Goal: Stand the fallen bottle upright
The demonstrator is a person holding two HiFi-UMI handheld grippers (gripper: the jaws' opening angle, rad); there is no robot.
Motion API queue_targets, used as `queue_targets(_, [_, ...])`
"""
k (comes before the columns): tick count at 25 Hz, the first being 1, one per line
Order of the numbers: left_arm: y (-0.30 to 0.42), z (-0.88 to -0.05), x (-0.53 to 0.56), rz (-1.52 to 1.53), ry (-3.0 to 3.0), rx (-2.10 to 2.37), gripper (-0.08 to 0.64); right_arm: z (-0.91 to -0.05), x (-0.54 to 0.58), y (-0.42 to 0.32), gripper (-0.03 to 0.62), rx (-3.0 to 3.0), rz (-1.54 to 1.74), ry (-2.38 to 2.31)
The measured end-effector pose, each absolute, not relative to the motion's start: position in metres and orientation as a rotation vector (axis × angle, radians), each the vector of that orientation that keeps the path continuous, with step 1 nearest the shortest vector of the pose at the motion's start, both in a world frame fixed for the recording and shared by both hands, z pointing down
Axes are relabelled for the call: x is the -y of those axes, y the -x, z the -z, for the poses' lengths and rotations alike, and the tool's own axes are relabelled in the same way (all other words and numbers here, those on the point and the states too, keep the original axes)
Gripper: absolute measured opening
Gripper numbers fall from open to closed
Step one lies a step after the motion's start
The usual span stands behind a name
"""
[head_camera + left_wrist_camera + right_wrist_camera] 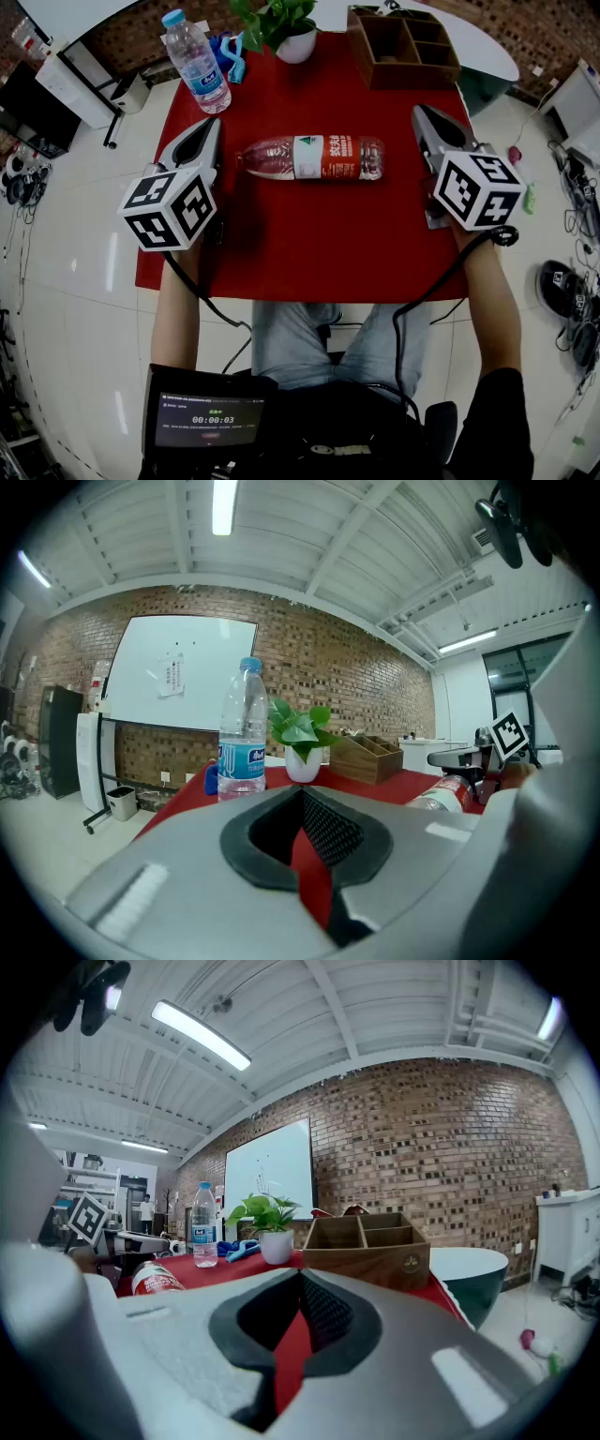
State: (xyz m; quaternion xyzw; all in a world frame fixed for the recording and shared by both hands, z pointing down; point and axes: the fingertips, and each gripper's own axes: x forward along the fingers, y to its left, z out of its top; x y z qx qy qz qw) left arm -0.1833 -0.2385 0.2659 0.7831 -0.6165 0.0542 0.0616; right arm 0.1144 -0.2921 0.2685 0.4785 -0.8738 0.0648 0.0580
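**Head view.** The bottle [312,157] lies on its side mid-tabletop [309,253], neck toward the left edge. Your left gripper [210,129] sits just beside the neck end and your right gripper [421,116] near the base end. Neither touches the bottle. Flanking it this way likely leaves either end within reach. A water bottle [197,64] stands near the far left corner, a plant [286,28] at the far edge and a box [403,47] at the far right corner. All three are well apart from the work.

**Left gripper view.** The jaws are together with nothing between them. The bottle lies off to the right, outside their line.

**Right gripper view.** The jaws are together and empty. The bottle's base end shows at the left.

**Judgement.** Uprighting has not begun, and you must open a jaw pair before any grip.
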Motion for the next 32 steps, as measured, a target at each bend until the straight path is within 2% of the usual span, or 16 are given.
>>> queue_targets(9, [0.183, -0.269, 0.239, -0.161, -2.364, 1.861, 0.006, -0.268, 0.287, -0.105, 0.017, 2.714, -0.175, -1.32])
queue_targets(12, [0.183, -0.269, 0.238, -0.164, -2.365, 1.859, 0.006, -0.261, 0.278, -0.095, 0.207, 2.755, -0.101, -1.178])
queue_targets(14, [0.182, -0.268, 0.239, -0.166, -2.366, 1.856, 0.006, -0.25, 0.269, -0.084, 0.265, 2.758, -0.036, -1.046])
queue_targets(17, [0.182, -0.268, 0.238, -0.166, -2.365, 1.853, 0.006, -0.235, 0.244, -0.048, 0.316, 2.656, 0.181, -0.701])
queue_targets(23, [0.182, -0.269, 0.239, -0.163, -2.362, 1.854, 0.006, -0.271, 0.195, 0.021, 0.336, 2.093, 0.58, -0.101])
queue_targets(32, [0.18, -0.269, 0.241, -0.166, -2.367, 1.842, 0.006, -0.329, 0.19, 0.043, 0.334, 1.715, 0.575, 0.126])
